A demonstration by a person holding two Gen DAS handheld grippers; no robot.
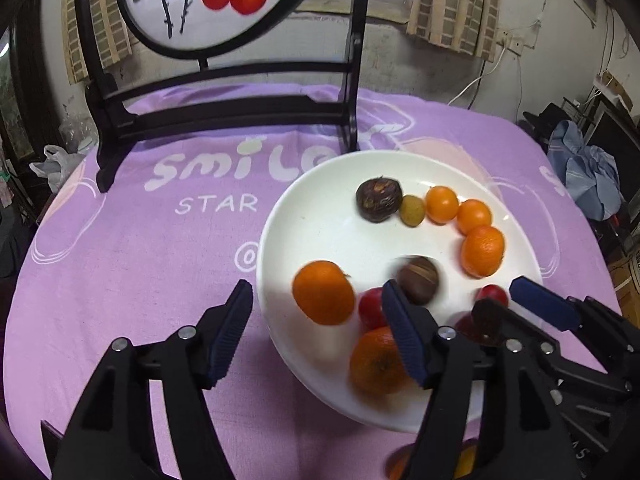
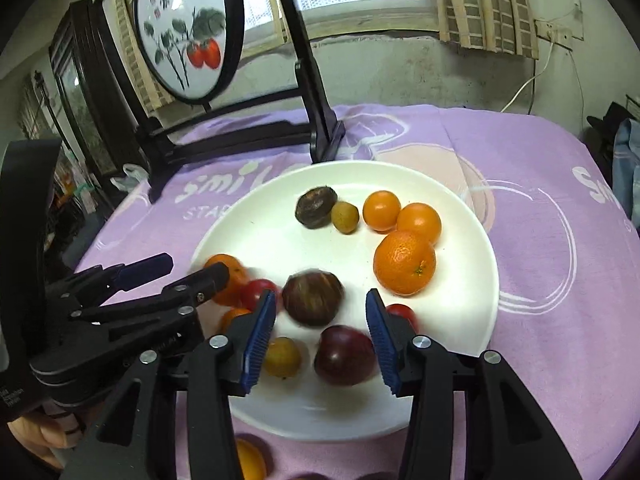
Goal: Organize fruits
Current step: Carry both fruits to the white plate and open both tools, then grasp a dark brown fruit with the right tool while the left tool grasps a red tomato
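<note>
From the left wrist view, our left claw (image 1: 316, 332) stands apart with nothing clamped; the near edge of the white plate (image 1: 304, 216) lies between its fingers, and an orange (image 1: 323, 292) sits blurred just ahead of them, so it looks freshly dropped and rolling. A brown chestnut (image 1: 418, 280) lies just beyond the right-hand finger, and farther out along the plate's far side curves a row of small oranges (image 1: 458, 210). From the right wrist view, our right claw (image 2: 320, 336) is also apart and empty, with a dark red plum (image 2: 345, 355) sitting low between its fingers, untouched, and the chestnut (image 2: 313, 298) just ahead. More fruit (image 2: 250, 460) waits on the purple cloth (image 2: 540, 240) below the plate, close under the claw. We judge the step to be adding fruit to the plate; to do it well we let rolling pieces settle, back out without nudging neighbours, and take the loose fruit squarely.
</note>
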